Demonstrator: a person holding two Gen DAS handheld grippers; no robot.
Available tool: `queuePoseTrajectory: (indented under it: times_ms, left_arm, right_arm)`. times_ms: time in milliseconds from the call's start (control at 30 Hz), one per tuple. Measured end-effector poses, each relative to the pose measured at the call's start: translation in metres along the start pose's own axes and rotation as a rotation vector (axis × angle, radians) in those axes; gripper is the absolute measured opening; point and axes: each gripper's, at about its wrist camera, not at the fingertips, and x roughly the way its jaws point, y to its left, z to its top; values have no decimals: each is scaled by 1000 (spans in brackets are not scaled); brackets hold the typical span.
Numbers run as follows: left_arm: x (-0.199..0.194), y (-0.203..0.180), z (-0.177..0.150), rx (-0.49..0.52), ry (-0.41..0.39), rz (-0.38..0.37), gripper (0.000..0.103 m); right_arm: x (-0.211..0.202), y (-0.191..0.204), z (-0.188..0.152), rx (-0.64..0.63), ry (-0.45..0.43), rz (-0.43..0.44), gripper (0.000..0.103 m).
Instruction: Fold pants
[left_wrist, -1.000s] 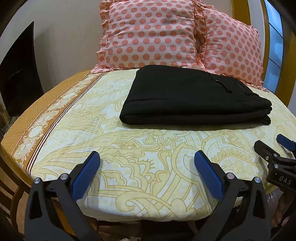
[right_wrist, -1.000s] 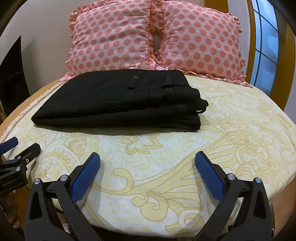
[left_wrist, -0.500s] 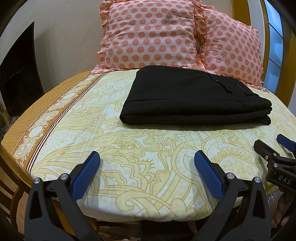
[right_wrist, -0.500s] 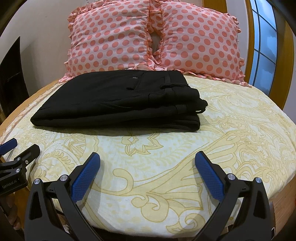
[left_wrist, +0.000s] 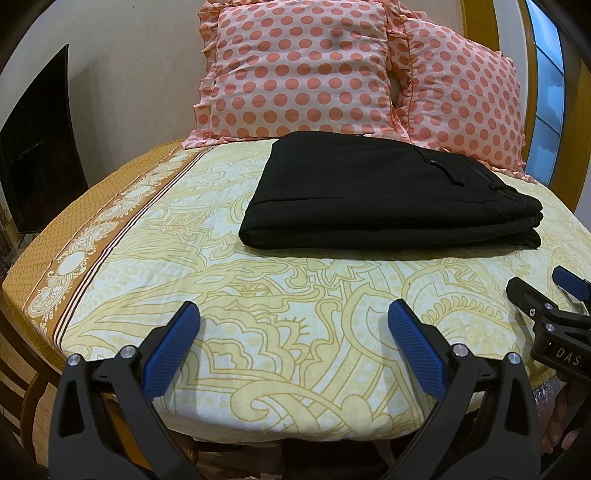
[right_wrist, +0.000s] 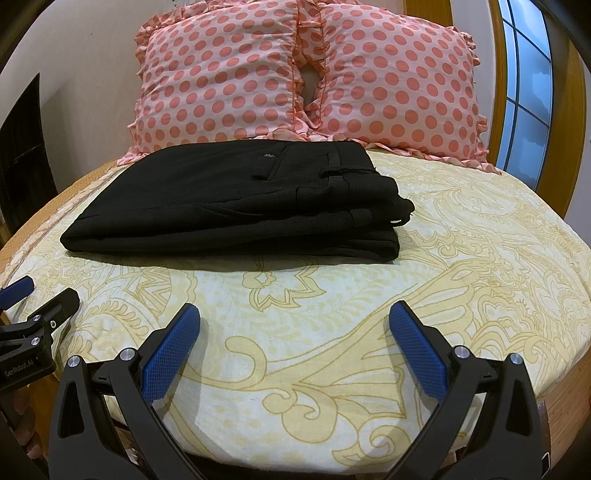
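Black pants (left_wrist: 388, 192) lie folded in a flat stack on the bed, in front of the pillows; they also show in the right wrist view (right_wrist: 240, 199), waistband and pocket on top toward the right. My left gripper (left_wrist: 293, 332) is open and empty over the bed's near edge, well short of the pants. My right gripper (right_wrist: 293, 332) is open and empty, also near the front edge. The right gripper shows at the right of the left wrist view (left_wrist: 546, 295), and the left gripper at the left of the right wrist view (right_wrist: 40, 302).
The bed has a yellow patterned sheet (left_wrist: 295, 288) with an orange border on the left (left_wrist: 92, 229). Two pink polka-dot pillows (right_wrist: 221, 77) (right_wrist: 399, 81) stand against the wall. A dark screen (left_wrist: 37, 147) stands at the left; a window (right_wrist: 524, 92) at the right.
Both grippers have drifted very slightly; the view is almost the same. The pants have not moved.
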Motion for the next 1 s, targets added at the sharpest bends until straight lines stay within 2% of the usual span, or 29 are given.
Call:
queuePoseTrajectory:
  times_ms: [1000]
  left_arm:
    - [-1,-3,0,0,-1,2,101]
  right_arm:
    - [0,2,0,2,-3,-3,102]
